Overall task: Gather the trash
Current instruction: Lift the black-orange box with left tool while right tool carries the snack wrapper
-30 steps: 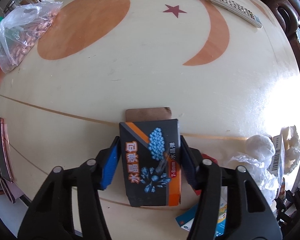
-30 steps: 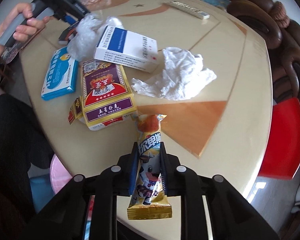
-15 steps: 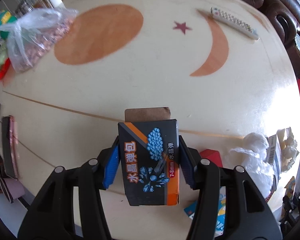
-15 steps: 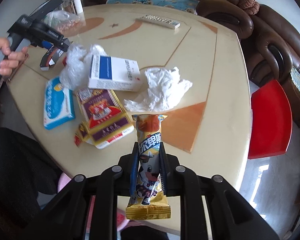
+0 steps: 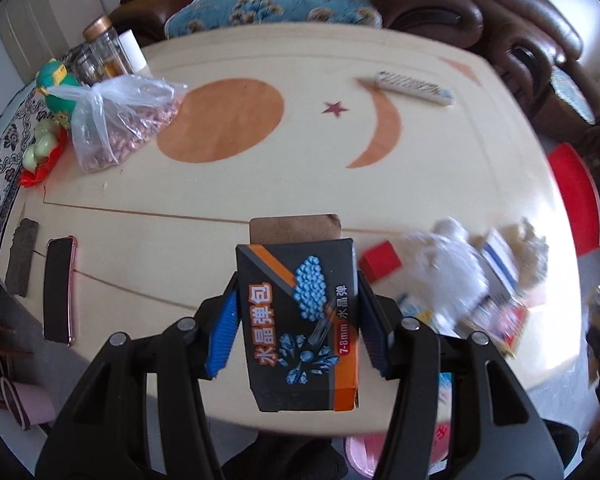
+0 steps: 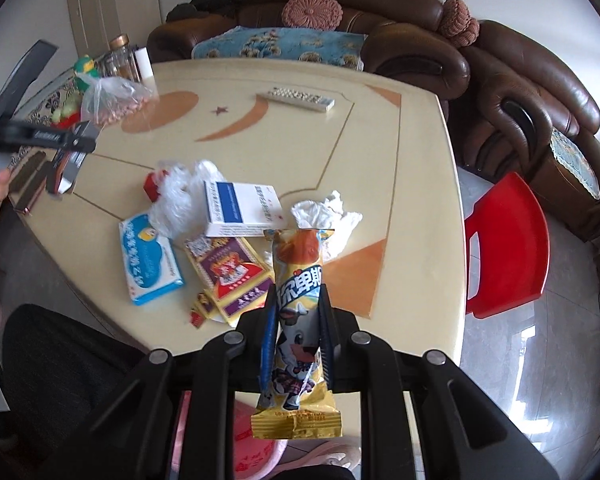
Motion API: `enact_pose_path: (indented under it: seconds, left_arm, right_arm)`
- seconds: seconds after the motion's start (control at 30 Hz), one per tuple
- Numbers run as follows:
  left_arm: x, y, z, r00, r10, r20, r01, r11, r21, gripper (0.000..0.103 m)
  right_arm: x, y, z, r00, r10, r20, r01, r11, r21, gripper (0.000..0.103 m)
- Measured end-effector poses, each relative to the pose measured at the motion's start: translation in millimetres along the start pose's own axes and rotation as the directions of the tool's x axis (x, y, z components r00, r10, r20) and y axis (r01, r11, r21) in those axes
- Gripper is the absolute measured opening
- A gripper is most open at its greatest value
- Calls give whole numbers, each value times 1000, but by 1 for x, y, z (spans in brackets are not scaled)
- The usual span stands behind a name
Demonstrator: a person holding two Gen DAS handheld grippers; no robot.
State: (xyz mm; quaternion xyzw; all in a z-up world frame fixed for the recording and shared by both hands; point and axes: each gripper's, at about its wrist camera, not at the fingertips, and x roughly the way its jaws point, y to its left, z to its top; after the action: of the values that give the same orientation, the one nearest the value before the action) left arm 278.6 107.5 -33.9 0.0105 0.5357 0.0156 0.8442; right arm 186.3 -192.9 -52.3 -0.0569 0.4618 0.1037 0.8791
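My left gripper [image 5: 296, 312] is shut on a black and orange box [image 5: 300, 320] with blue beads printed on it, held above the table's near edge; it also shows in the right wrist view [image 6: 66, 162]. My right gripper [image 6: 298, 312] is shut on a yellow snack wrapper [image 6: 298, 320], held above the table's near edge. On the table lie a white and blue box [image 6: 242, 208], crumpled tissue [image 6: 328, 216], a clear plastic bag [image 6: 180, 192], a purple and gold pack [image 6: 230, 276], a light blue box [image 6: 150, 256] and a small red box [image 5: 380, 260].
A bag of peanuts [image 5: 116, 128], a remote [image 5: 414, 88], a phone [image 5: 58, 288], jars [image 5: 104, 48] and a green toy [image 5: 54, 80] are on the table [image 5: 300, 160]. A red stool [image 6: 508, 248] stands right. A brown sofa [image 6: 380, 28] is behind. A pink bin [image 6: 256, 440] sits below.
Both grippers have lifted up and back from the table with their items still held. More of the table and the sofa now shows in both views.
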Motion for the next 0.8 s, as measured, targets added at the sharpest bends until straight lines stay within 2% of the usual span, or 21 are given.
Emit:
enact_pose_path:
  seconds: [0.43, 0.8]
  left_arm:
    - [-95, -11, -81, 988, -34, 150, 21, 996, 85, 54]
    - [-132, -32, -143, 978, -88, 187, 64, 989, 135, 54]
  right_arm:
    - [-75, 25, -11, 995, -6, 99, 5, 1000, 2, 19]
    - [-129, 44, -44, 989, -1, 147, 2, 1000, -8, 19]
